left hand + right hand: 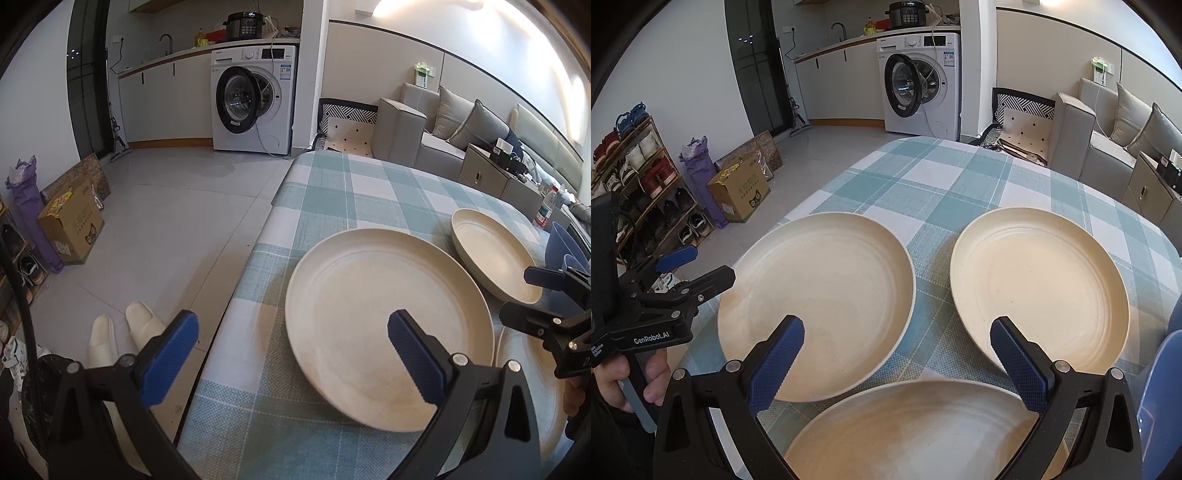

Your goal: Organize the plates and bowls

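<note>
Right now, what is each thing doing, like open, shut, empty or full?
Left gripper: open, holding nothing.
Right gripper: open, holding nothing.
Left plate: empty, flat on the table.
Right plate: empty, flat.
Near plate: empty, flat.
Washer door: open.

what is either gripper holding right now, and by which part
Nothing is held. The left gripper and right gripper are both open above the cream plates, with no rim between their fingers.

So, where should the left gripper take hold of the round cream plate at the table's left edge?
Judging by its pose, the left gripper should pinch the raised rim of the round cream plate from the near-left side: it lies flat, and that rim is nearest the open jaws.
</note>
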Motion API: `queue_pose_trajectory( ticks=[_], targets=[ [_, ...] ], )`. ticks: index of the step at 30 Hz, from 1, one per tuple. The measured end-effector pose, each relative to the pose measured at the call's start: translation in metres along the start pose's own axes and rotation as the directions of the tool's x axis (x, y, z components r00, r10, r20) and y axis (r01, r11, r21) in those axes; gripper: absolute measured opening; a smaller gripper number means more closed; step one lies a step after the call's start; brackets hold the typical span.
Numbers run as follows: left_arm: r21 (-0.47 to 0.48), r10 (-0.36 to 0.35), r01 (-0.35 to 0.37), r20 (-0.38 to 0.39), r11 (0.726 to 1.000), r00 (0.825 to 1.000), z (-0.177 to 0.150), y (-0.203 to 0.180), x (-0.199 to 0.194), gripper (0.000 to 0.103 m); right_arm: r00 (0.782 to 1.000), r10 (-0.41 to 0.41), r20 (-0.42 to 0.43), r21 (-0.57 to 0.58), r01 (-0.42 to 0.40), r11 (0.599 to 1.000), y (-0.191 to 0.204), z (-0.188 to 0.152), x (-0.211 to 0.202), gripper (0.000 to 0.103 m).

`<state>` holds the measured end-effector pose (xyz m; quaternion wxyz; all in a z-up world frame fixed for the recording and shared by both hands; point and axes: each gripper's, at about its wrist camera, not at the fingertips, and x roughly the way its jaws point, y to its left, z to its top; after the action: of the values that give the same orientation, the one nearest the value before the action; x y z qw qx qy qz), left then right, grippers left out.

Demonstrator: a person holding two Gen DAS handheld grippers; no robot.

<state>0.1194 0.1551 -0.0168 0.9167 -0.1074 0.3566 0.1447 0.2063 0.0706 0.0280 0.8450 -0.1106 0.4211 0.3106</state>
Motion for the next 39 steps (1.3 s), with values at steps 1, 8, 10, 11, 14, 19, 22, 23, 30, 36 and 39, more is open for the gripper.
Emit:
queue_pose_trajectory(
  ticks=[1, 8, 10, 11, 14, 19, 22, 23, 30, 36, 39],
  targets=[
    [-0.002, -0.001, 0.001, -0.007, 1.000, 1.000, -0.001, 0.001, 0.002, 0.103, 1.000, 0.000, -0.004, 0.002, 0.000, 1.000, 0.000, 0.000, 0.001, 0.103],
    [-0.017, -0.003, 0.002, -0.047, 1.000, 0.999, -0.006, 0.006, 0.013, 0.103, 0.998, -0.007, -0.061, -0.005, 0.007, 1.000, 0.001, 0.000, 0.016, 0.103],
    [-0.020, -0.004, 0.003, -0.058, 1.000, 0.998, -0.007, 0.006, 0.016, 0.102, 0.997, -0.006, -0.071, -0.005, 0.006, 1.000, 0.001, -0.001, 0.019, 0.103],
    [-0.024, -0.008, 0.006, -0.064, 1.000, 0.998, -0.008, 0.007, 0.018, 0.102, 0.997, -0.005, -0.075, -0.005, 0.004, 1.000, 0.001, -0.001, 0.020, 0.103],
    [-0.023, -0.007, 0.005, -0.080, 1.000, 0.997, -0.011, 0.005, 0.022, 0.092, 0.996, -0.002, -0.088, -0.005, 0.002, 1.000, 0.002, -0.002, 0.026, 0.103],
    [-0.008, -0.016, 0.015, -0.097, 1.000, 0.995, -0.014, 0.000, 0.027, 0.083, 0.996, -0.004, -0.094, -0.015, 0.002, 1.000, 0.005, -0.003, 0.032, 0.101],
    [-0.005, -0.020, 0.020, -0.104, 1.000, 0.994, -0.015, -0.001, 0.029, 0.078, 0.995, 0.006, -0.097, -0.015, -0.008, 1.000, 0.006, -0.001, 0.033, 0.093],
    [-0.004, -0.021, 0.021, -0.106, 1.000, 0.994, -0.015, -0.002, 0.030, 0.077, 0.994, 0.020, -0.104, -0.012, -0.022, 1.000, 0.007, -0.001, 0.033, 0.088],
    [-0.014, -0.024, 0.023, -0.122, 1.000, 0.992, -0.016, 0.002, 0.032, 0.063, 0.993, 0.044, -0.105, -0.005, -0.045, 0.999, 0.009, 0.000, 0.036, 0.079],
    [-0.008, -0.021, 0.020, -0.126, 1.000, 0.992, -0.018, 0.000, 0.034, 0.057, 0.990, 0.063, -0.126, 0.012, -0.062, 0.998, 0.008, 0.000, 0.046, 0.071],
    [0.001, -0.020, 0.020, -0.123, 1.000, 0.992, -0.018, 0.000, 0.034, 0.049, 0.989, 0.059, -0.137, 0.007, -0.058, 0.998, 0.008, 0.000, 0.050, 0.054]
  ],
)
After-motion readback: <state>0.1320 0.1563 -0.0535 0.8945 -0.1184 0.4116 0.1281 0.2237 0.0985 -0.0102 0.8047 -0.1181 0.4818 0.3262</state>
